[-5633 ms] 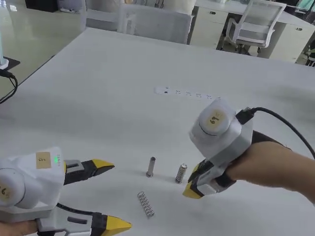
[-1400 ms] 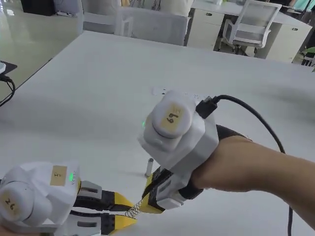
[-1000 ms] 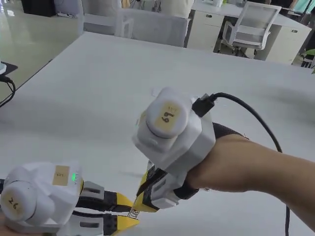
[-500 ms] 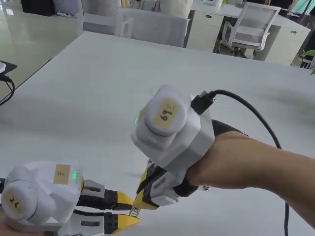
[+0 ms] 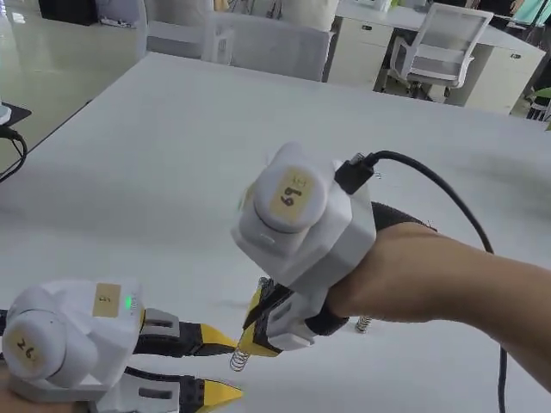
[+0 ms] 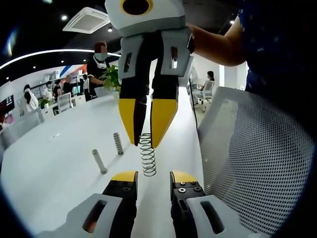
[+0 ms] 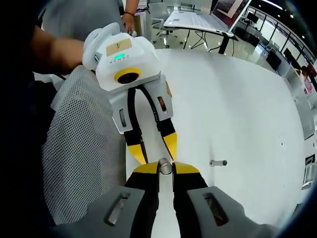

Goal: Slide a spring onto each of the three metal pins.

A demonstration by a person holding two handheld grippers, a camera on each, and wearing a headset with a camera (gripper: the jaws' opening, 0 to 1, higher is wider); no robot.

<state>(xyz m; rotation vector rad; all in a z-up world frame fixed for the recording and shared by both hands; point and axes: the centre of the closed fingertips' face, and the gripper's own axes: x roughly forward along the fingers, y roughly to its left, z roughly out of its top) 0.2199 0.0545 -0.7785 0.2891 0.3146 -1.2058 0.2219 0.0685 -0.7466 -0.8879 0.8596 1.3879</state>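
1. Two grippers meet low in the head view. The left gripper (image 5: 231, 372) enters from the bottom-left corner, its jaws spread with one yellow tip above the other.
2. Just right of those tips is the spring (image 5: 239, 360). Its upper end is pinched by the right gripper (image 5: 250, 344), which points down and leftward at lower centre. Whether its lower end touches the table (image 5: 172, 172) cannot be told.
3. Right of centre, a black cable (image 5: 430, 185) arcs from the right gripper's body toward the right edge, above the forearm.
4. In the left gripper view, the bare pin (image 6: 99, 161) stands upright on the table at left of centre. The sprung pin (image 6: 118, 143), already wearing a coil, is just right of it and further back.
5. At the centre of that view the spring hangs upright from the right gripper's closed tips, which come down from the top. Its foot is above the gap between the left gripper's open tips at the bottom.
6. A mesh chair (image 6: 247, 158) is at the right of that view.
7. In the right gripper view the spring sits end-on at bottom centre, squeezed between that gripper's own tips. The left gripper faces it from above with jaws apart, and the bare pin lies to the right.
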